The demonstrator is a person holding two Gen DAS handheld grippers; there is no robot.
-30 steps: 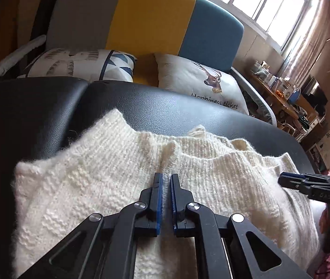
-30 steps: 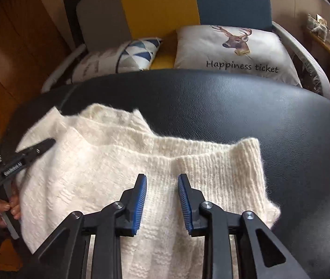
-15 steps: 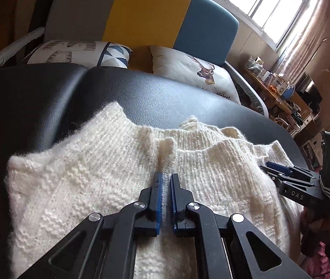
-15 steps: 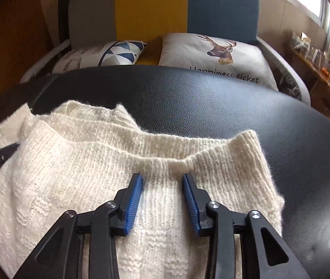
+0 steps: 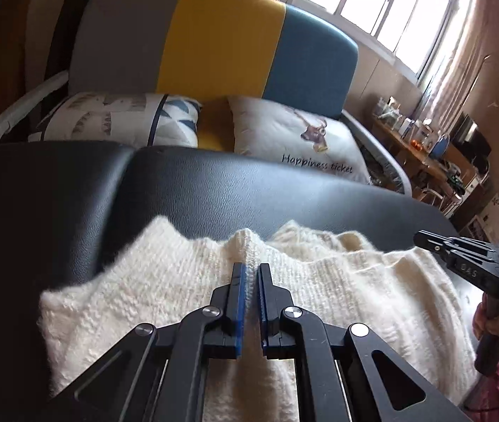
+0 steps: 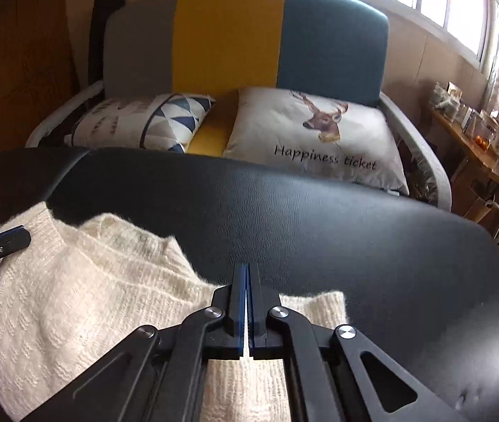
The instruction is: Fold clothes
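Daylight pours in from the windows (image 5: 383,3) up and to the right of both grippers, blown out to near white, with the curtain (image 5: 460,45) beside them glowing. The black padded surface (image 6: 320,218) ahead catches a soft grey sheen; to the left it sinks into deep shadow. The cream sweater (image 5: 337,281) reads bright and a little fuzzy. Both views bulge with fisheye curve, their corners dark. The far shelf clutter (image 5: 422,137) is soft and smeared, and the left wrist view shows slight blur.
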